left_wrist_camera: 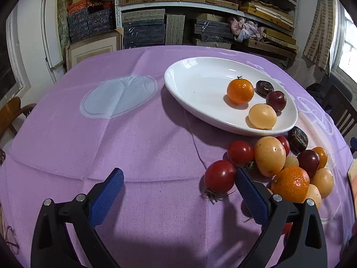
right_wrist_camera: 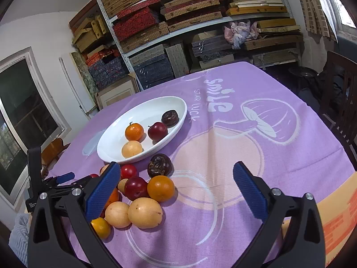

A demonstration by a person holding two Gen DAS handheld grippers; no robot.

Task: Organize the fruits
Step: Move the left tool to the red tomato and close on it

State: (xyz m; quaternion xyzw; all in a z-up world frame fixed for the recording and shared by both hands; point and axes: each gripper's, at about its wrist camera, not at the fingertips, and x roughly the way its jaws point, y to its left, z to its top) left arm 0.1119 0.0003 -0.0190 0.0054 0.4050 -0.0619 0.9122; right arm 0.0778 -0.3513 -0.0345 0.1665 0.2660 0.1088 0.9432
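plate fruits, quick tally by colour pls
On the white plate:
orange: 1
pale yellow: 1
dark red: 1
dark brown, wrinkled: 1
Total: 4

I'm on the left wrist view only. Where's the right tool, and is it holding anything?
Observer: The right tool is open and empty. In its own view, its left finger overlaps the loose fruit pile.
Operator: What's on the cloth beyond the pile, on the side I can't see?
Observer: Only prints show there on the purple cloth: a white mushroom and the word smile. No fruit lies on that side.
Operator: Does the right wrist view show my tool?
Observer: Yes. The left tool shows at the pile's left edge, low over the cloth.
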